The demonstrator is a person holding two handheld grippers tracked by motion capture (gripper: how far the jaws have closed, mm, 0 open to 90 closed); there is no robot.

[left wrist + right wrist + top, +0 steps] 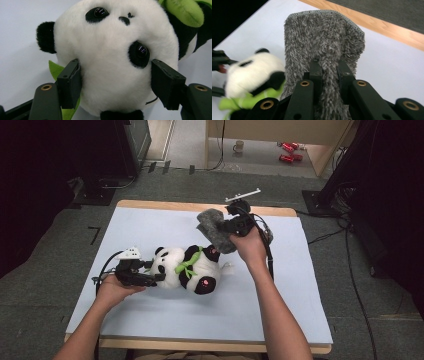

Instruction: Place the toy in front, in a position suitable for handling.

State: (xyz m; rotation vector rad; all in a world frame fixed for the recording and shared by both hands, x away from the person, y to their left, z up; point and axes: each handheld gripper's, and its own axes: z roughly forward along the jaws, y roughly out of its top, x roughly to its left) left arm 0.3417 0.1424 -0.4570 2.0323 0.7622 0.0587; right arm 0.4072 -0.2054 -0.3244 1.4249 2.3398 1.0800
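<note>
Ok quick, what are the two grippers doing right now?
Left gripper: jaws around the plush panda's head, pads pressing its sides.
Right gripper: shut on the fuzzy grey cloth, held up above the table.

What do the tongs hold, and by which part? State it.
The right tongs pinch a grey fuzzy cloth near its lower end, lifted off the table. The left tongs straddle the plush panda at its head, sides touching.

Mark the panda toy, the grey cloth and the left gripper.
panda toy (187, 270), high view, white belly
grey cloth (322, 40), right gripper view, upper pile
left gripper (115, 82), left gripper view, midway between fingertips
</note>
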